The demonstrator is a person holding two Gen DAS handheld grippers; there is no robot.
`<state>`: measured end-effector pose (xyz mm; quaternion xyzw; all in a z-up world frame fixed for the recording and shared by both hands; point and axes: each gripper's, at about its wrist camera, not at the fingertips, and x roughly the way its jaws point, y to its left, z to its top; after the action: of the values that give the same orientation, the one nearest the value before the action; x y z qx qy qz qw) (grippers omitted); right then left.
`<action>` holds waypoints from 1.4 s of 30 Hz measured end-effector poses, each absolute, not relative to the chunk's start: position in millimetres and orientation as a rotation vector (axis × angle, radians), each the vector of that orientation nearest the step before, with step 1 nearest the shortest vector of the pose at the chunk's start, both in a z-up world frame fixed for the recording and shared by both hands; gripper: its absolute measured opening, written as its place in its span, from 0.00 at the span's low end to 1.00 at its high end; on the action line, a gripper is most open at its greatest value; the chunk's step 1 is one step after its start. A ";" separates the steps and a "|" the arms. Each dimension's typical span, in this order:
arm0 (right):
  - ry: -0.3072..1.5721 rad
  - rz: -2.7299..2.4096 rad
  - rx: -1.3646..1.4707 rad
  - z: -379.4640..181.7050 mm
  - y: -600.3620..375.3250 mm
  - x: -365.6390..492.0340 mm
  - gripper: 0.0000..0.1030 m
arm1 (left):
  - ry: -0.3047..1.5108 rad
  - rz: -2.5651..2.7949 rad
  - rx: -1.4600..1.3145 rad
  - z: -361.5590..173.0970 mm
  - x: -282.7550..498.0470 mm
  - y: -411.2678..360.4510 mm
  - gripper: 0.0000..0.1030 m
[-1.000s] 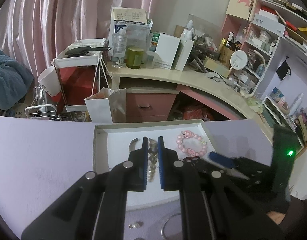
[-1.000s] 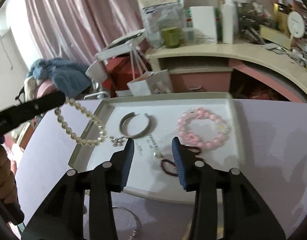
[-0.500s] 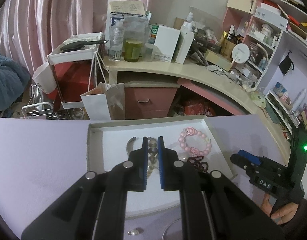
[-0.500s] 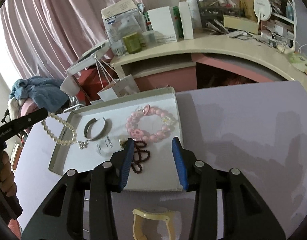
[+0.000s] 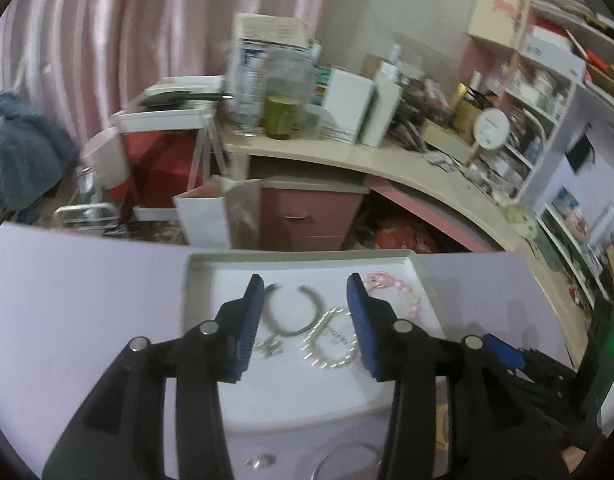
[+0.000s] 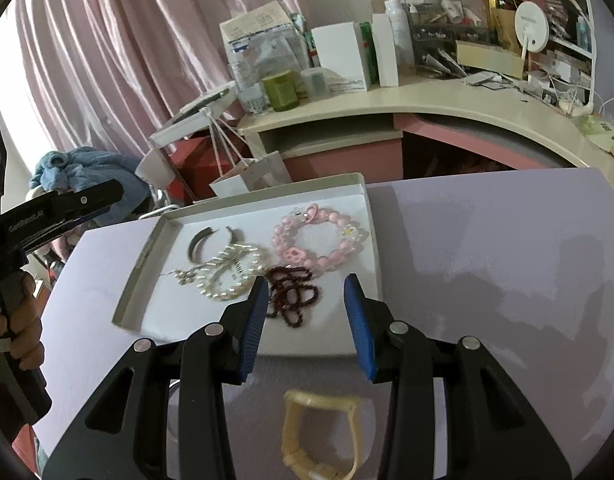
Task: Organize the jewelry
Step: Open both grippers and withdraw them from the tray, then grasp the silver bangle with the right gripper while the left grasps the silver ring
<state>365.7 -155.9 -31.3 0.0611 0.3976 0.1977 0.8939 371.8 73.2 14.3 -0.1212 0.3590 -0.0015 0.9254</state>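
The left gripper (image 5: pixel 305 322) hangs over the near half of the white tray (image 5: pixel 195 264), its blue pads spread wide with nothing between them; in the right wrist view its black body shows at the far left, beyond the tray's left edge. Inside the tray, from left to right, lie a silver cuff (image 6: pixel 201 240), open at the back, then a pearl necklace (image 6: pixel 231 276) in a loose heap that overlaps the cuff's near side, with its small clasp trailing out to the left. Right of the pearls sits a dark red bead strand (image 6: pixel 293 294), bunched up and touching the pearls on one side and the pink bead bracelet (image 6: pixel 319 240) behind it. The pink bracelet rests as an open ring close to the tray's right wall. The right gripper (image 6: pixel 305 320) is also wide open and holds nothing, poised above the tray's near right corner, with the dark strand just past its left pad. On the lilac table (image 6: pixel 487 280), outside the tray and under that gripper, lies a yellow watch (image 6: pixel 321 432).
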 end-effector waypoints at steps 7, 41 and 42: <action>0.805 0.520 0.069 -26.9 -139.5 321.4 0.40 | 0.695 0.144 -0.268 17.1 292.4 100.8 0.66; 0.953 0.537 -0.225 -97.9 -46.9 267.5 0.91 | 0.758 0.293 -0.331 -38.2 143.3 111.6 0.82; 0.961 0.520 -0.253 -101.8 -43.9 269.3 0.91 | 0.759 0.293 -0.333 -38.8 142.8 111.7 0.82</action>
<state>269.3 -43.9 -101.8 -0.1200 0.4555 0.2465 0.8470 142.8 111.7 -38.8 -0.1610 0.3676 0.1419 0.9049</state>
